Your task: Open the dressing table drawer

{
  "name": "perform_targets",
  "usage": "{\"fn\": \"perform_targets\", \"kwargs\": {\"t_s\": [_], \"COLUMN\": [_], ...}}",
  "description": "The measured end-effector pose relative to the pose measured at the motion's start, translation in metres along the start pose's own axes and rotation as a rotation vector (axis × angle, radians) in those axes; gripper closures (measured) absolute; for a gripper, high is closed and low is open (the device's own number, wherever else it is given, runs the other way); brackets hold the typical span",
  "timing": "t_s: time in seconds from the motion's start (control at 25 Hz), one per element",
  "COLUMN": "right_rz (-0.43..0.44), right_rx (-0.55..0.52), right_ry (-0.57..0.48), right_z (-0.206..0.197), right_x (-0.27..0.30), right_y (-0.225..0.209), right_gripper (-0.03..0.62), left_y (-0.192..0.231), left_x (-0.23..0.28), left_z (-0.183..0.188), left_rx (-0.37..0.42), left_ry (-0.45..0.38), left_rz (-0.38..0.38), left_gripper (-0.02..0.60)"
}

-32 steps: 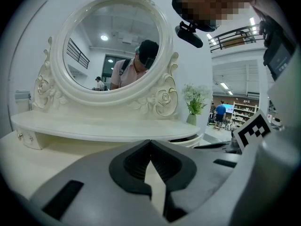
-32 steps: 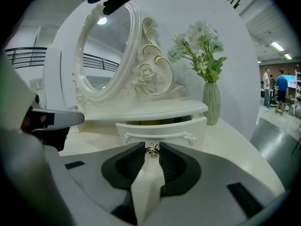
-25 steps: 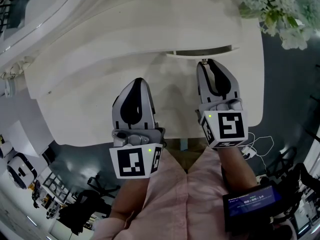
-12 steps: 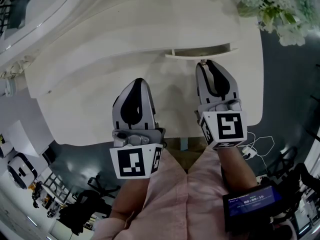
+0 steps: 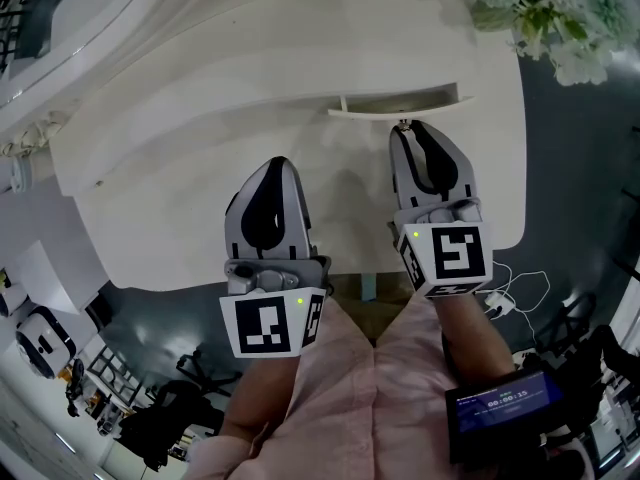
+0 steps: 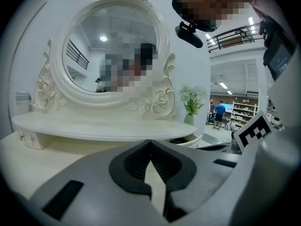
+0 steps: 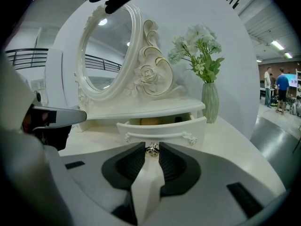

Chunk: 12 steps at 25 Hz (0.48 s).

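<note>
The white dressing table [image 5: 180, 128] has its small right drawer [image 5: 395, 110] pulled partly out from under the upper shelf. In the right gripper view the drawer front [image 7: 188, 128] carries a small metal knob [image 7: 151, 148], and something yellowish shows inside the drawer. My right gripper [image 5: 404, 128] [image 7: 151, 152] is shut on that knob, a pad against each side of it. My left gripper [image 5: 275, 163] [image 6: 150, 142] hovers over the tabletop to the left, shut with its tips together and nothing between them.
An oval carved mirror [image 6: 113, 51] stands on the upper shelf. A green vase of white flowers [image 7: 210, 100] stands at the table's right end, close to the drawer. Another small drawer knob [image 6: 21, 136] sits at the far left. A screen [image 5: 505, 403] rides on the person's right forearm.
The head view has shifted slightly; both grippers and the drawer keep their places.
</note>
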State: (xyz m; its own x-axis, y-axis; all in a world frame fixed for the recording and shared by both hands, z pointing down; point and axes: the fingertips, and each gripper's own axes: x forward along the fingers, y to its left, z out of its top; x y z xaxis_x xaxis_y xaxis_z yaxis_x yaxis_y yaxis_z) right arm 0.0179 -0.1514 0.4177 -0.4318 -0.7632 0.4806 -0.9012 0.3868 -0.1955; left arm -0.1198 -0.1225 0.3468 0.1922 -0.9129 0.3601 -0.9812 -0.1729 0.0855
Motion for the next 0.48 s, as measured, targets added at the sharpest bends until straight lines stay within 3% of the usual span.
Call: {"fn": "perform_targets", "kwargs": {"t_s": [0.48], "right_rz": [-0.003], "right_rx": [0.003], "right_ry": [-0.002], "right_z": [-0.0003], "right_x": [-0.0003], "right_y": [-0.0007], "right_gripper": [0.493], "left_y": [-0.0010], "left_x": [0.0003], "left_z": [-0.0002], "left_rx": [0.000], "left_ry": [0.002], "left_rz": [-0.001], "left_gripper": [0.560]}}
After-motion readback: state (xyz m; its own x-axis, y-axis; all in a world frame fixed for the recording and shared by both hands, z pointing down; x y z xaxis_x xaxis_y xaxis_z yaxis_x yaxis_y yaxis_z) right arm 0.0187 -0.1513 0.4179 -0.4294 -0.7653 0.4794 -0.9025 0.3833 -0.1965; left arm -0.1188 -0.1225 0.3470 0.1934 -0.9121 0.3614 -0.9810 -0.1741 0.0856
